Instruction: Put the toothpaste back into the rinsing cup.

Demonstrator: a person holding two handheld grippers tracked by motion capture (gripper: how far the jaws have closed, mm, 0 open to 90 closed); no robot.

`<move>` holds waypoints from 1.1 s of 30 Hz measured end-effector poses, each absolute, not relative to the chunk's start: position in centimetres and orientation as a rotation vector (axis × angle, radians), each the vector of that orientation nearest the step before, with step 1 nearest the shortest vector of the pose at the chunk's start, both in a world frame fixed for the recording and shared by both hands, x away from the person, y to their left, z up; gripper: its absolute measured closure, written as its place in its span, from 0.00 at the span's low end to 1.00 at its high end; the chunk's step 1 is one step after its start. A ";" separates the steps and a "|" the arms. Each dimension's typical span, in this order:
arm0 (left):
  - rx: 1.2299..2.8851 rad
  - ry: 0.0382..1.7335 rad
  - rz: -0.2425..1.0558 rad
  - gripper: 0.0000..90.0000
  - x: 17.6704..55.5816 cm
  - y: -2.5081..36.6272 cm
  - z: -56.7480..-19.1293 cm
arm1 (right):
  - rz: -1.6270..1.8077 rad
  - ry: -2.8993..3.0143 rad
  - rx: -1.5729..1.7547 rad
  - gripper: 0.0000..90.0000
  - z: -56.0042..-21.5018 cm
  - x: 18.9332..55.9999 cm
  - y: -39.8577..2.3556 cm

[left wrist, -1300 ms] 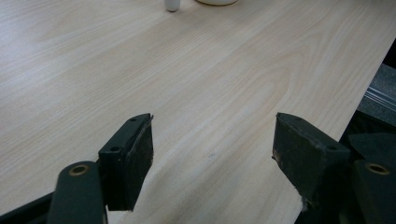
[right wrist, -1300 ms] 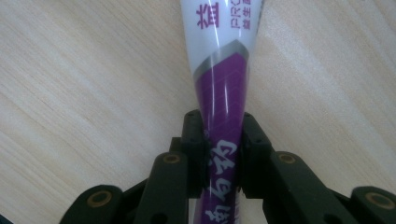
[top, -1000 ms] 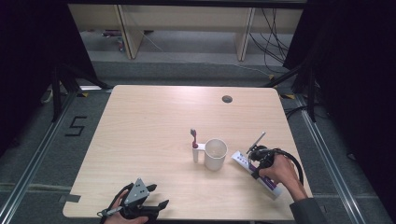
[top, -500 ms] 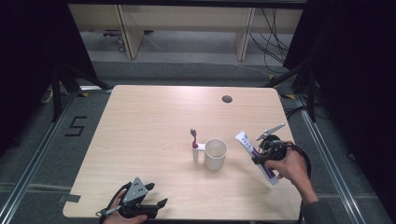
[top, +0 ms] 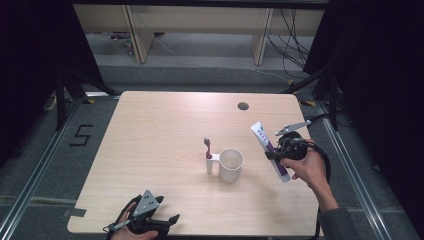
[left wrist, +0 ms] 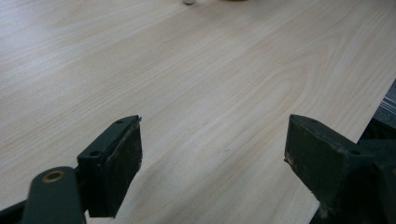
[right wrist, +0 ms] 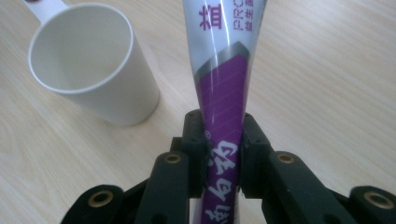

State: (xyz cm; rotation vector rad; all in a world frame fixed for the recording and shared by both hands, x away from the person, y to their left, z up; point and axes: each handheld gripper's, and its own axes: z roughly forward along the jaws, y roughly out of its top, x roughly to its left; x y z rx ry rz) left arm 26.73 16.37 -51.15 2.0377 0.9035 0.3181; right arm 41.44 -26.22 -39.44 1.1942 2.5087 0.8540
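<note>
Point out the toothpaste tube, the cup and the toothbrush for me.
toothpaste tube [right wrist: 223,88], right gripper view, purple part above the tongs
cup [top: 231,167], high view, outer wall
toothbrush [top: 208,148], high view, red handle

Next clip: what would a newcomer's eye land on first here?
The purple and white toothpaste tube, clamped in the right claw and lifted right of the white cup. Then the toothbrush standing by the cup's handle at mid-table, and the left claw open at the near edge.

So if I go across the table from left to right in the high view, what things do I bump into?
Left gripper → toothbrush → white cup → toothpaste tube → right gripper, clamped on the tube.
</note>
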 end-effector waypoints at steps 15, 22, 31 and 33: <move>2.033 0.904 0.324 0.21 26.7 16.3 -51.1 | 1.118 2.358 1.149 0.85 -37.1 41.9 -24.5; 2.034 0.909 0.325 0.21 26.6 16.3 -51.1 | 1.196 2.333 1.133 0.85 -36.3 41.8 -23.1; 2.032 0.896 0.329 0.21 26.7 16.4 -51.1 | 1.260 2.326 1.082 0.85 -36.0 42.2 -21.5; 2.037 0.902 0.329 0.21 26.7 16.3 -51.0 | 1.298 2.319 1.099 0.85 -35.6 42.0 -20.8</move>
